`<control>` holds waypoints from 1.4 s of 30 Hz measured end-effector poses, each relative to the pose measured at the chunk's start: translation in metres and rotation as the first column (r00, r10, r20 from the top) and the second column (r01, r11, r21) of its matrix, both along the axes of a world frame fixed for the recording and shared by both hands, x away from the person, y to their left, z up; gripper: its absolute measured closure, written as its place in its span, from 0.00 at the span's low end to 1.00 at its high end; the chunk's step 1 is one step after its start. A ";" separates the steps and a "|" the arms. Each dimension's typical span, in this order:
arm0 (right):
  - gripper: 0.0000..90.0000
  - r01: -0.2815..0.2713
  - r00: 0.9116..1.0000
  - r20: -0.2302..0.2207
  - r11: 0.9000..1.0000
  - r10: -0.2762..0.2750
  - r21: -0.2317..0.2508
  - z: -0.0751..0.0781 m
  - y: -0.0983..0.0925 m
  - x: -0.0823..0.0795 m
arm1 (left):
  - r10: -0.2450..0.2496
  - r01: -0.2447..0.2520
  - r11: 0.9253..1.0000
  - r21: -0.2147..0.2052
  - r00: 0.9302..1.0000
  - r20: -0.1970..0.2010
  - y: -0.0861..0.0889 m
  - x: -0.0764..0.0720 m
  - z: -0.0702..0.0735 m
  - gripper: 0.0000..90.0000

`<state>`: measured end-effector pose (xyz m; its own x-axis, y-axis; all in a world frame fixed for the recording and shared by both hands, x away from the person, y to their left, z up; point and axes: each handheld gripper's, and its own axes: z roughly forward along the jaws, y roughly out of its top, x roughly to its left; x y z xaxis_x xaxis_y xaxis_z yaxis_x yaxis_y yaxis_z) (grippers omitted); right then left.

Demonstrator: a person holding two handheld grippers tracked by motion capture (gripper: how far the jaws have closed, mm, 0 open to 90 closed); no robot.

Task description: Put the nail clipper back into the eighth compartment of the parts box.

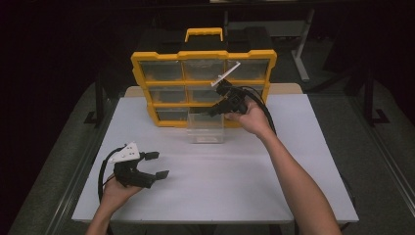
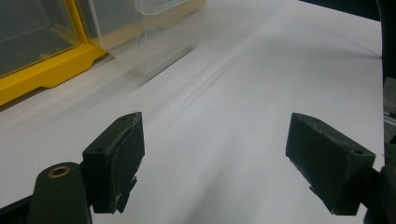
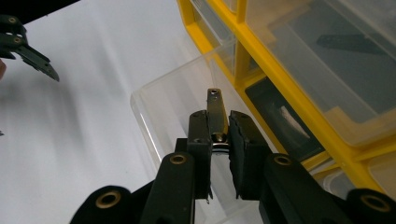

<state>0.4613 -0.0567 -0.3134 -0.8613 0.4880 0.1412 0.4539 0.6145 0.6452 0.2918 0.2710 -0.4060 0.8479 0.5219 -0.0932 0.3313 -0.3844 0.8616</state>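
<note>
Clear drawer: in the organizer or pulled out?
Out. The drawer stands on the table before the organizer; its slot gapes.

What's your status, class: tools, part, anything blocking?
Right tool shut on metal part, above clear drawer. Left tool open, idle. Nothing blocking.

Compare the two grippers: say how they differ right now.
The left gripper stands open and empty, low over the white table; the right gripper is shut on a small metal piece above the clear drawer pulled out of the yellow organizer. Both are black, two-jawed and hand-held.
</note>
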 end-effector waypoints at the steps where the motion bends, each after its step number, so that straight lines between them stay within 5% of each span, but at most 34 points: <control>1: 0.87 0.005 1.000 -0.001 1.000 -0.005 -0.003 -0.001 0.000 0.000 | 0.000 0.000 1.000 0.000 1.000 0.001 0.000 0.000 0.000 0.22; 25: 0.87 -0.006 1.000 -0.027 0.999 0.005 -0.041 -0.034 0.008 0.006 | -0.003 0.003 1.000 0.001 1.000 0.000 0.000 0.001 -0.001 0.22; 42: 0.86 -0.004 0.996 -0.085 0.998 -0.001 -0.059 -0.052 0.010 0.011 | -0.003 0.003 1.000 0.003 1.000 -0.001 0.000 0.001 0.000 0.22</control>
<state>0.4723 -0.0462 -0.3653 -0.8480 0.4965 0.1853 0.5050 0.6509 0.5668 0.2926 0.2714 -0.4065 0.8492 0.5199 -0.0924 0.3311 -0.3877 0.8603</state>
